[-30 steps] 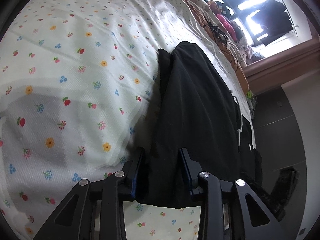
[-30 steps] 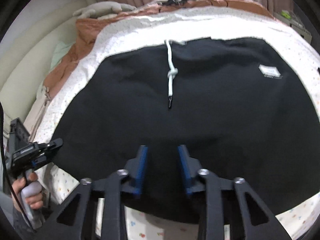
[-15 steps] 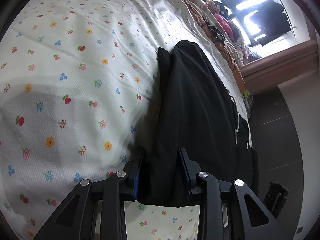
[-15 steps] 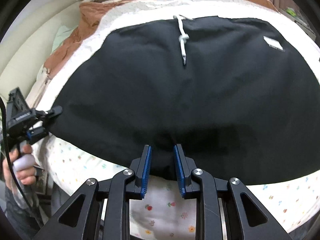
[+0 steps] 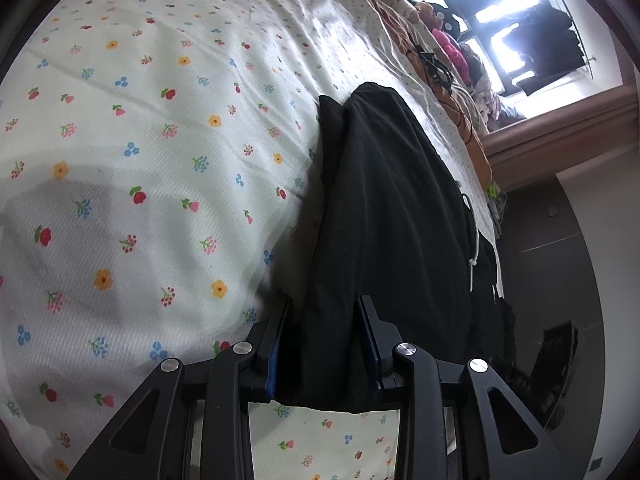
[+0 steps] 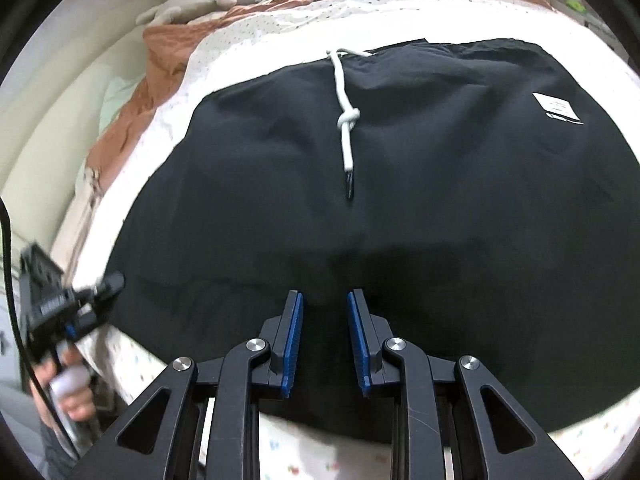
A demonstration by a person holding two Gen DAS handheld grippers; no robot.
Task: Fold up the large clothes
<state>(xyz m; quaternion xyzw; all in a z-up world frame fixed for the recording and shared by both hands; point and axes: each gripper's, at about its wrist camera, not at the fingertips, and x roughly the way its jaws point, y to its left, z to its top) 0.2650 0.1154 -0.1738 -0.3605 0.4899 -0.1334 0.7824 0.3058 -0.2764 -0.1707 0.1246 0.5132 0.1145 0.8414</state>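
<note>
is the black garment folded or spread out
Folded: the black garment shows two stacked layers at its far end on the floral bedsheet.
</note>
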